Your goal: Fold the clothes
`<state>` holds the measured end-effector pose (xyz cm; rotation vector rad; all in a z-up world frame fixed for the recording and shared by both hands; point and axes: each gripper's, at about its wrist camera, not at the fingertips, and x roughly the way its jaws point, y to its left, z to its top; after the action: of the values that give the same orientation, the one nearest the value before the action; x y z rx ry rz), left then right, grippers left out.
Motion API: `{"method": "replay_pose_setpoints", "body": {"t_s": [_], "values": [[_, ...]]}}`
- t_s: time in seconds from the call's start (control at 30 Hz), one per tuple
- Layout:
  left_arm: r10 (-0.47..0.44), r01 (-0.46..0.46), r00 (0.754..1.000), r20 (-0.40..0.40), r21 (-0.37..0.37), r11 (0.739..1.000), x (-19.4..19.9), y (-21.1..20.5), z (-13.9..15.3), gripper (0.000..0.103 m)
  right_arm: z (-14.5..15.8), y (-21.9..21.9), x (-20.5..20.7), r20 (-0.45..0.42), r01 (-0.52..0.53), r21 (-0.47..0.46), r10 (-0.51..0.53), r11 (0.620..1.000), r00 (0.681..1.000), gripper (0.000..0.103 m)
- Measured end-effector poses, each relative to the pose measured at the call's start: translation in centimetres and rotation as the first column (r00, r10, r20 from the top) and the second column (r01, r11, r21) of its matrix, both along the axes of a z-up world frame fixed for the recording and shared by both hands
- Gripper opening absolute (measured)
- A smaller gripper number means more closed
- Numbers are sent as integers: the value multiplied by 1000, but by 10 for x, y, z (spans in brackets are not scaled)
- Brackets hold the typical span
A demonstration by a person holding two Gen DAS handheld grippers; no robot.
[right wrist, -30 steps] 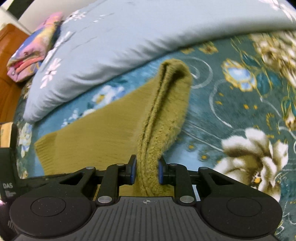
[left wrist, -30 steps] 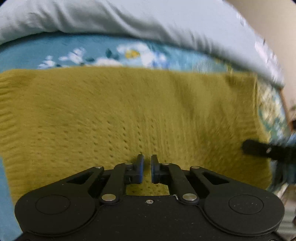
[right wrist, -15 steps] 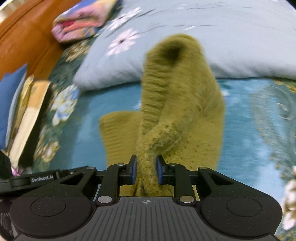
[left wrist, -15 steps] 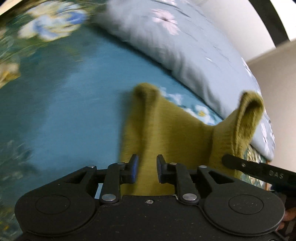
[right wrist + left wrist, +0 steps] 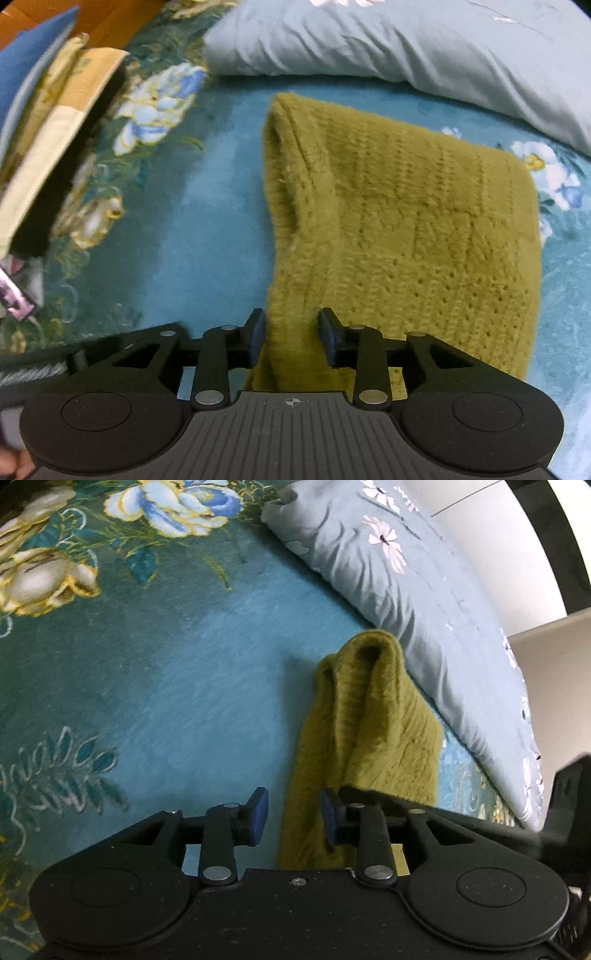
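An olive-green knitted sweater (image 5: 413,229) lies folded over on the teal floral bedspread (image 5: 207,229). My right gripper (image 5: 291,338) has its jaws spread, with the sweater's folded left edge lying between them. In the left wrist view the sweater (image 5: 373,731) stands up in a ridge ahead. My left gripper (image 5: 293,816) is open, with the sweater's near edge between the fingers, close to the right pad (image 5: 328,819). The sweater's underside is hidden.
A light blue flowered pillow (image 5: 406,48) lies just behind the sweater, also in the left wrist view (image 5: 424,609). A stack of blue and yellow folded cloth (image 5: 48,122) sits at the left. The other gripper's black body (image 5: 569,805) shows at the right edge.
Both grippers carried the sweater's edge over to the left, folding it. Both sets of jaws have opened wider and the cloth now lies lower on the bed.
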<state>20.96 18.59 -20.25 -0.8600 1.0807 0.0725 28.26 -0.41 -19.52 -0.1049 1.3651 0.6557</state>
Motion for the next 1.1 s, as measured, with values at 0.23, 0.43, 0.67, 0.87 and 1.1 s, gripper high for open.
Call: {"method": "replay_pose_setpoints", "body": {"t_s": [0.23, 0.43, 0.67, 0.87, 1.1], "values": [[-95, 100, 992, 87, -51, 994, 29, -13, 8, 56, 37, -55, -9, 79, 64, 54, -68, 997, 995, 57], [-240, 236, 970, 41, 82, 968, 62, -48, -3, 72, 10, -138, -15, 5, 341, -46, -341, 939, 940, 61], [-229, 238, 971, -69, 169, 956, 72, -48, -31, 74, -27, -176, -45, -122, 512, -16, -510, 859, 852, 70], [-136, 144, 985, -105, 69, 987, 60, -37, -52, 78, -53, -190, -55, -258, 636, 94, -599, 766, 758, 80], [-40, 44, 993, -110, 28, 999, 47, -37, -53, 79, -68, -191, -48, -369, 718, 124, -640, 685, 674, 71]]}}
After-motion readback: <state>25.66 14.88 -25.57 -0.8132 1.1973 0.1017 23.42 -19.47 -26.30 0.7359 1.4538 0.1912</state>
